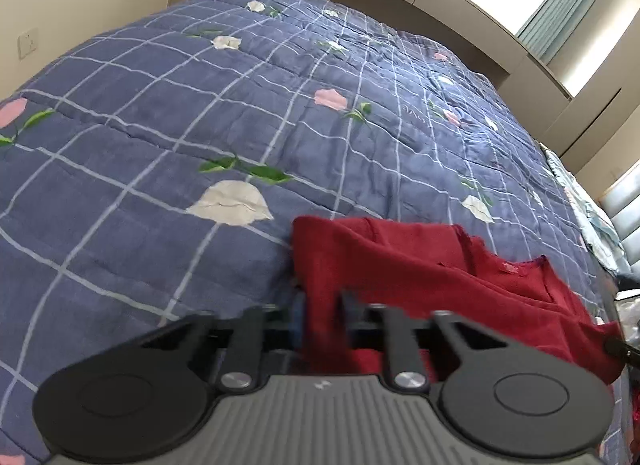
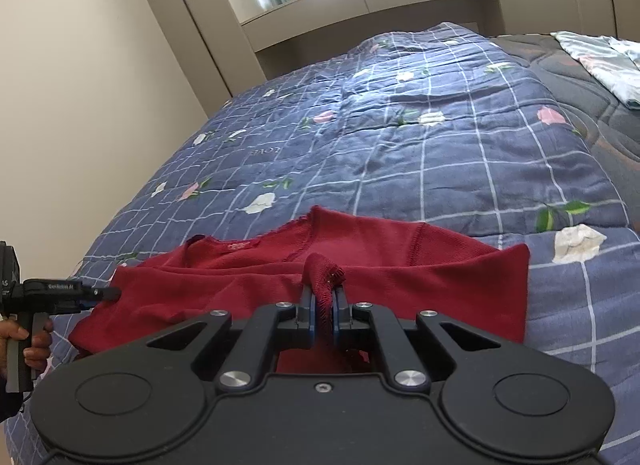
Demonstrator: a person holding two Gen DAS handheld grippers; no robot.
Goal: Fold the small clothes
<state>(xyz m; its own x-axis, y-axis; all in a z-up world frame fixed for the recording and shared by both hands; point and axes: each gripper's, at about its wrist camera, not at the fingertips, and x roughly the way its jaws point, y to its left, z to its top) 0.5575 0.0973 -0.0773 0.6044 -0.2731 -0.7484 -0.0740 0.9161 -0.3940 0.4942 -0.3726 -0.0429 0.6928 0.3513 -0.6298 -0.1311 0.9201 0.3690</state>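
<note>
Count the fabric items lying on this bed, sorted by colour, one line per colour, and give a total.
Red garment: 1
Blue checked floral quilt: 1
Pale light-blue cloth at the far corner: 1
Total: 3

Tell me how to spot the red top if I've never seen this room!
Find the big bed with the blue checked quilt dotted with flowers. At its near edge lies the red top, a knit with a small label inside the neck. It is the only plain red thing there; the other cloth, pale and flowery, lies far off at the bed's other side.
</note>
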